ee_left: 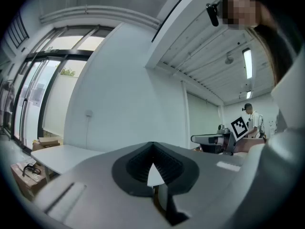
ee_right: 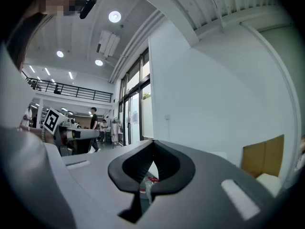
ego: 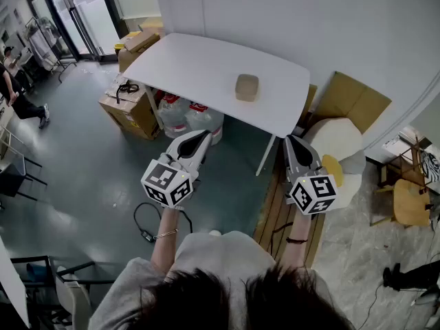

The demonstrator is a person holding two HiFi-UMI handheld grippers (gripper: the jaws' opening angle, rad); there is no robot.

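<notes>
- Left gripper point(ego: 201, 138): jaws were closed, tips meeting, with nothing between them. Its own view showed only a narrow slit behind the joined tips.
- Right gripper point(ego: 291, 142): jaws likewise closed on nothing, tips together.
- Both grippers were held in the air over the floor, short of the near edge of the white table point(ego: 185, 64), and touched nothing.
- Nearest thing: a small tan box point(ego: 247, 87) stood alone on the table towards its near right side, well apart from both grippers.
- Bearing: the box lay ahead of the jaws and between the two grippers, forward and to the right of the left one, forward and to the left of the right one.
- Which gripper was nearer could not be told; in the head view the two gaps looked about equal.
- Both sets of jaws pointed towards the table; the left was angled slightly right, the right slightly left.
- Axis: the box looked roughly square from above, with no marked long side, and sat flat.
- Surroundings: water bottles point(ego: 187, 115) stood under the table, a cardboard carton point(ego: 129, 108) lay at its left, and a black cable point(ego: 146, 227) lay on the floor below the left gripper.
</notes>
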